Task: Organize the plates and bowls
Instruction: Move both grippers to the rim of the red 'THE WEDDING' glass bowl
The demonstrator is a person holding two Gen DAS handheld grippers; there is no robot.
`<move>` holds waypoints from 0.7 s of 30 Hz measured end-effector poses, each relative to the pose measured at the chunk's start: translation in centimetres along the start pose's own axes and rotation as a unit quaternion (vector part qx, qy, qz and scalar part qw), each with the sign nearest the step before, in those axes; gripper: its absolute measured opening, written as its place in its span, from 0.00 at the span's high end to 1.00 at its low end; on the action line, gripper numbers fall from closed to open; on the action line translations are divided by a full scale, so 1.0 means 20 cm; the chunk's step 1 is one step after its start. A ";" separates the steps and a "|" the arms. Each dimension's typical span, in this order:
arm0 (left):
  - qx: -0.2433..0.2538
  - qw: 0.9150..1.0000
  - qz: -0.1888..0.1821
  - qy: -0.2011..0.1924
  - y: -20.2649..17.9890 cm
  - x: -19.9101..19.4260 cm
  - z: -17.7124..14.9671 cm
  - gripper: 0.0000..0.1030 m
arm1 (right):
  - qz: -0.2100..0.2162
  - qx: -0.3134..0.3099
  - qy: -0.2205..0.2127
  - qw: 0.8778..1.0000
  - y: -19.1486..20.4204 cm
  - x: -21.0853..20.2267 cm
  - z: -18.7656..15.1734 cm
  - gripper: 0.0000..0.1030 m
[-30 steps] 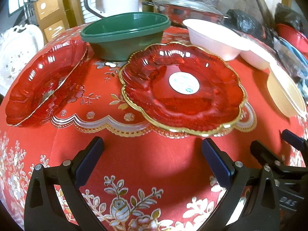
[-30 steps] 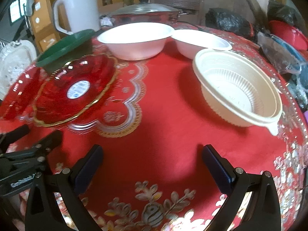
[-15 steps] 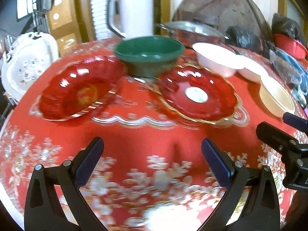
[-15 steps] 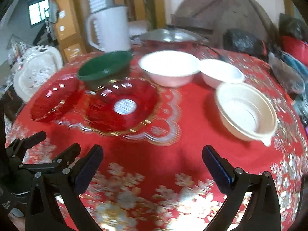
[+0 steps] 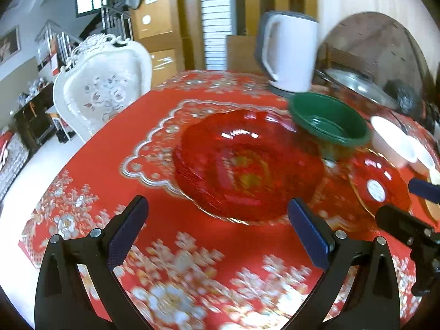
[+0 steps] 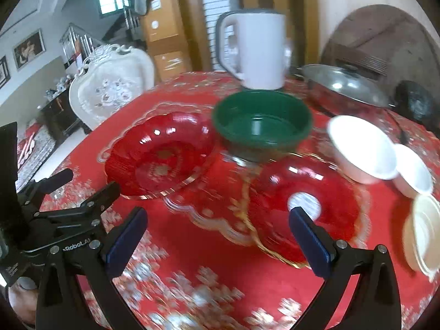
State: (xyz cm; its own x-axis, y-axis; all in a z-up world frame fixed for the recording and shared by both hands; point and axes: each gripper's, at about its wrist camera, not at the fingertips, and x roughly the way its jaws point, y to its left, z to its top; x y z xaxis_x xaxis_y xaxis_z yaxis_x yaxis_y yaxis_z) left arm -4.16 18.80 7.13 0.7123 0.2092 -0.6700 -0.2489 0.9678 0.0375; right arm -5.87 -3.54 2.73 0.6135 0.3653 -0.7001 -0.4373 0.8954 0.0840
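Note:
Two red glass plates sit on the red tablecloth. The left plate (image 5: pixel 247 165) (image 6: pixel 162 154) lies just ahead of my open, empty left gripper (image 5: pixel 217 228). The plate with a white sticker (image 6: pixel 302 200) (image 5: pixel 376 184) lies just ahead of my open, empty right gripper (image 6: pixel 217 233), toward its right finger. A green bowl (image 6: pixel 261 121) (image 5: pixel 330 121) stands behind them. A large white bowl (image 6: pixel 363 148), a small white bowl (image 6: pixel 412 173) and a cream bowl (image 6: pixel 423 233) are at the right. The left gripper (image 6: pixel 88 189) also shows in the right wrist view.
A white kettle (image 6: pixel 258 49) (image 5: pixel 288 52) and a lidded steel pot (image 6: pixel 346 88) stand at the back of the table. A white ornate chair (image 5: pixel 101 88) stands beyond the table's left edge. The right gripper's fingers (image 5: pixel 404 222) show at the right of the left wrist view.
Both grippers have pulled back, risen and swung left. The left plate is now centred before the left gripper and the sticker plate before the right one. The dishes have not moved.

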 end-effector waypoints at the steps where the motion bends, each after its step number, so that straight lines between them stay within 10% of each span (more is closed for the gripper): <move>1: -0.004 1.000 0.005 0.002 0.03 0.02 0.02 0.01 | 0.004 -0.003 0.005 1.000 0.02 0.03 0.03 0.00; 21: -0.024 0.998 0.009 0.050 0.28 0.42 0.21 0.01 | 0.025 0.017 0.070 0.997 0.15 0.43 0.19 0.00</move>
State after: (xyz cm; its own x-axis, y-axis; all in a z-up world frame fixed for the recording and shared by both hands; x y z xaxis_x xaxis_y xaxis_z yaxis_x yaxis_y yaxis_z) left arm 3.24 26.60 4.79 0.6388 0.2098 -0.7403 -0.2941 0.9556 0.0171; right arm 0.53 3.30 -0.44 0.4928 0.3728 -0.7862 -0.4417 0.8857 0.1431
